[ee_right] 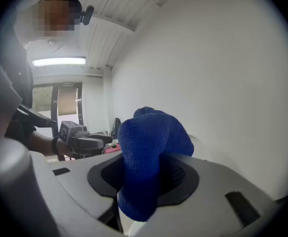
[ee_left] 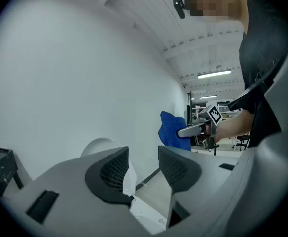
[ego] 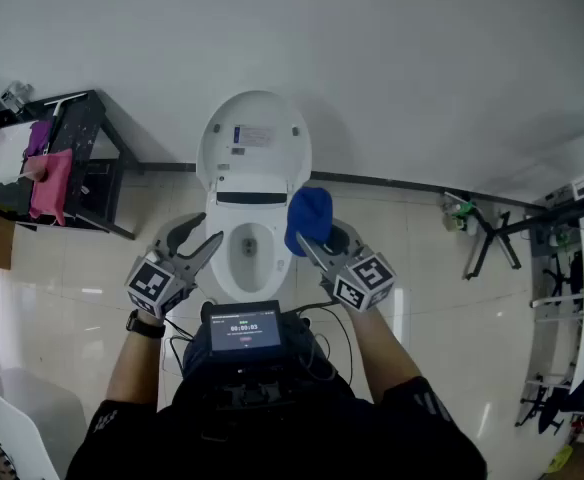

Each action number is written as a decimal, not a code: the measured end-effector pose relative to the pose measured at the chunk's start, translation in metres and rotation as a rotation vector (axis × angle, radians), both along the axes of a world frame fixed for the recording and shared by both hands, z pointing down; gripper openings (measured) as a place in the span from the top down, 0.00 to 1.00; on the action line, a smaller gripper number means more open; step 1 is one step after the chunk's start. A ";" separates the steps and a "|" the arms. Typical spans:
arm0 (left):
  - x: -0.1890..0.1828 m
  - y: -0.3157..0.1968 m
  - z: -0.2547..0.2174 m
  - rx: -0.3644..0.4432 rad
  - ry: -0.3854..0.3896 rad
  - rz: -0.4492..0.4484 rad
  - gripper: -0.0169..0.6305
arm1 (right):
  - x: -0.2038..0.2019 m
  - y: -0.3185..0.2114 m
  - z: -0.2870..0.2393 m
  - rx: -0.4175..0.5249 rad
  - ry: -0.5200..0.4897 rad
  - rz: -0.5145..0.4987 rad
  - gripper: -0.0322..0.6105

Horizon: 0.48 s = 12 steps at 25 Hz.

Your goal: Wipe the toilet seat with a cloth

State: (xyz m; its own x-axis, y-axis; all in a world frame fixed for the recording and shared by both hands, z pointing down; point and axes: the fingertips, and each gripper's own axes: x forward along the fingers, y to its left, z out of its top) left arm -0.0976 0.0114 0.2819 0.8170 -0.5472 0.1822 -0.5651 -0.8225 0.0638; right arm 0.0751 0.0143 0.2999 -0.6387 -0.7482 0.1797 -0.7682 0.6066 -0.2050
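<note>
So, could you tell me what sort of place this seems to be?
Probably a lab or test room rather than a home bathroom: a toilet stands against a bare white wall, with a black table at the left and a metal stand at the right.

To my left a black rack (ego: 84, 128) stands against the wall with a pink cloth (ego: 52, 186) hanging over its front edge, and a black folding stand (ego: 487, 233) leans by the wall on my right.
</note>
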 end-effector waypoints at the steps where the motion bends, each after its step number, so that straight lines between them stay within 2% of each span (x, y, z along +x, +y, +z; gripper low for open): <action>1: 0.000 -0.001 0.001 -0.004 0.000 -0.002 0.67 | 0.002 -0.003 0.001 -0.006 0.017 0.004 0.68; 6: -0.005 -0.010 0.024 0.022 -0.038 0.026 0.67 | 0.012 -0.025 0.017 -0.017 0.075 0.025 0.68; 12: -0.001 -0.014 0.052 -0.016 -0.068 0.029 0.67 | 0.024 -0.049 0.072 -0.076 0.201 -0.009 0.69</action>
State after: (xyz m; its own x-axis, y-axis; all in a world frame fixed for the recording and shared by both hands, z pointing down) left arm -0.0990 -0.0022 0.3338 0.8176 -0.5204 0.2464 -0.5449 -0.8376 0.0394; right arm 0.0992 -0.0347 0.3717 -0.5908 -0.7221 0.3601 -0.7929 0.6022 -0.0933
